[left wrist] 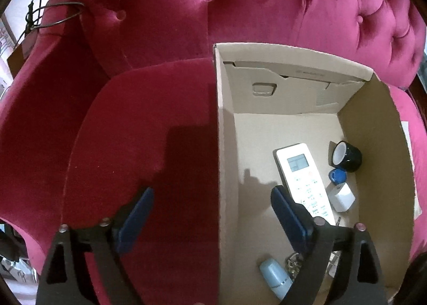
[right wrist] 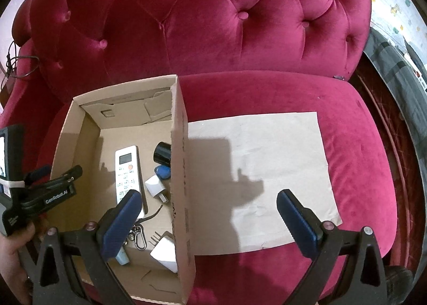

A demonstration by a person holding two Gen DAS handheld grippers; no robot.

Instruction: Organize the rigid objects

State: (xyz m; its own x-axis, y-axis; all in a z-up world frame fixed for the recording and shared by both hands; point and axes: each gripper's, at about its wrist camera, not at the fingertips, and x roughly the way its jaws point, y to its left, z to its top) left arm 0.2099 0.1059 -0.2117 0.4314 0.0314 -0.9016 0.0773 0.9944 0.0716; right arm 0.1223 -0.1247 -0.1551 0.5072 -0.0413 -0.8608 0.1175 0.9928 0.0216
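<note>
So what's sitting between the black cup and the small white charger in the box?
A blue key fob lies between the black cup and the small white charger, beside the remote; the right wrist view shows it best.

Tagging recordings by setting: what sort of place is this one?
Most likely a home living room. A tufted crimson velvet sofa fills both views, and on its seat stands a cardboard box holding household odds: an air-conditioner remote, a black mug and a white charger plug.
</note>
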